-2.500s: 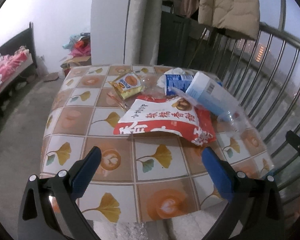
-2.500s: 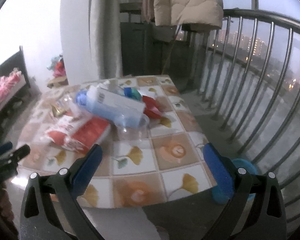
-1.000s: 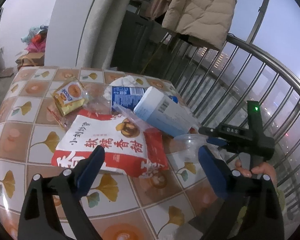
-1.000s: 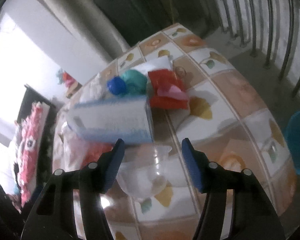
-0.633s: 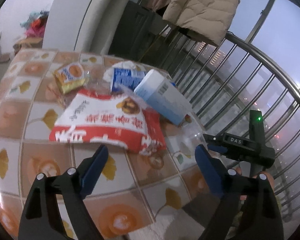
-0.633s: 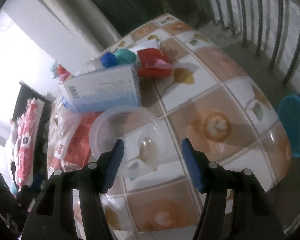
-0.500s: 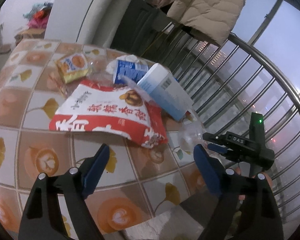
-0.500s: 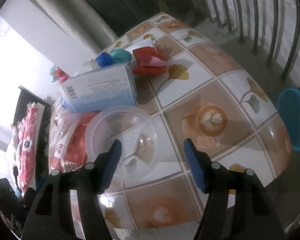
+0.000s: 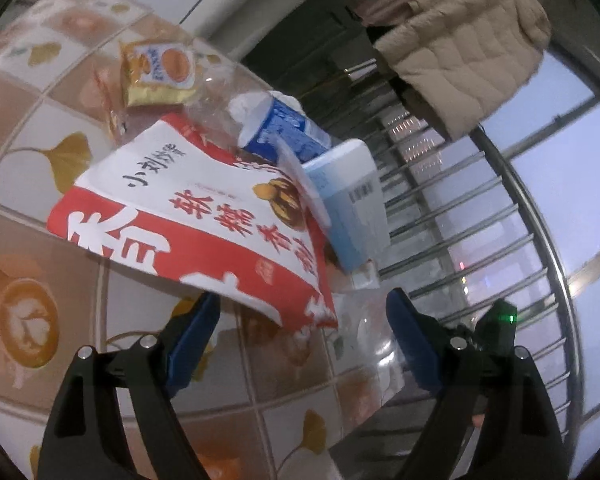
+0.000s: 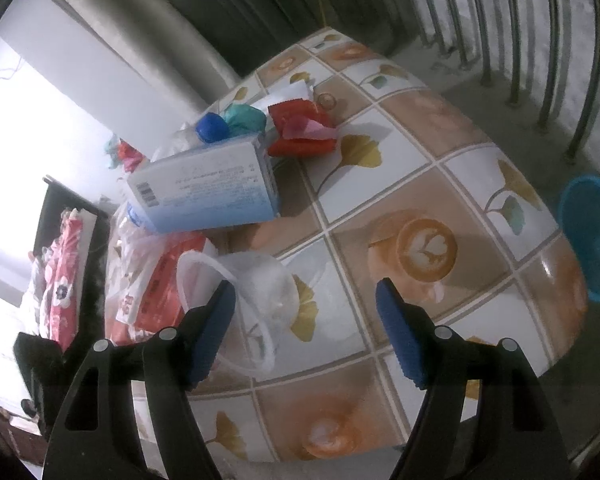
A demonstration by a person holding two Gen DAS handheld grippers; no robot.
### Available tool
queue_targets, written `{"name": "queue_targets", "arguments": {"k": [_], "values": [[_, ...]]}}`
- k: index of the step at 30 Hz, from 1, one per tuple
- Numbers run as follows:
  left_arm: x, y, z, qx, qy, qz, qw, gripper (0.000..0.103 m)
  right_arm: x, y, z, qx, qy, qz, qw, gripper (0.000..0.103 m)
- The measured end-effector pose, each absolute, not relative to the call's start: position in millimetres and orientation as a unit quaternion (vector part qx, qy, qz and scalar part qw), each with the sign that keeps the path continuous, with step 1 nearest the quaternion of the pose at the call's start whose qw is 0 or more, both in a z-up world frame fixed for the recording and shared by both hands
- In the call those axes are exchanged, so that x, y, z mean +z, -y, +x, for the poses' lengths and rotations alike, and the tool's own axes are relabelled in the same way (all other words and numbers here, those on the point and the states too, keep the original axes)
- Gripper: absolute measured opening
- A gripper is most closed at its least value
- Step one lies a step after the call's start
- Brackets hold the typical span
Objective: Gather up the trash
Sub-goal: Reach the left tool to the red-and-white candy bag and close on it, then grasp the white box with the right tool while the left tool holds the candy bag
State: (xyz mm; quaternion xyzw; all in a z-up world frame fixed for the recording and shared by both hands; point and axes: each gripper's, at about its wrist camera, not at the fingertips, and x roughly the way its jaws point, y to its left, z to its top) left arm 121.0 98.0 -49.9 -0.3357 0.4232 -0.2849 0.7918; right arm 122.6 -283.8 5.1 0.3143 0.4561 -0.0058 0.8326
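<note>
Trash lies piled on the tiled table [image 10: 420,184]. A red and white snack bag [image 9: 196,216] lies in front of my open left gripper [image 9: 304,320], whose fingers stand on either side of the bag's near corner. A light blue carton [image 10: 208,192] rests behind it. A clear plastic cup [image 10: 256,292] lies on its side by the left finger of my open right gripper [image 10: 306,304]. It also shows in the left wrist view [image 9: 364,332]. A crumpled red wrapper [image 10: 300,132], a blue cap [image 10: 210,128] and a yellow snack packet [image 9: 160,74] lie further back.
A blue basket [image 10: 592,236] stands on the floor beside the table's right edge. A metal railing [image 9: 480,208] runs behind the table with a beige jacket [image 9: 468,40] hung over it. A blue and white milk carton [image 9: 284,128] lies in the pile.
My left gripper has moved in close to the snack bag and tilted. My right gripper has opened wider and the clear cup now lies tipped on its side by its left finger.
</note>
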Motion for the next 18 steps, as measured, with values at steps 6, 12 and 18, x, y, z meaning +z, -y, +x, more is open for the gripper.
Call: {"name": "queue_targets", "arguments": {"k": [6, 12, 18], "values": [[-39.1, -103.8, 119.5, -0.283, -0.385, -0.347, 0.807, 0.061, 5.0, 285.6, 123.1, 0.0, -0.455, 0.31, 0.835, 0.07], [-37.3, -98.7, 120.8, -0.272, -0.382, -0.335, 0.818, 0.029, 1.6, 285.2, 127.0, 0.005, -0.46, 0.314, 0.831, 0.07], [-31.5, -101.0, 114.1, -0.29, -0.37, -0.332, 0.818, 0.01, 5.1, 284.2, 124.7, 0.005, -0.457, 0.308, 0.835, 0.07]]}}
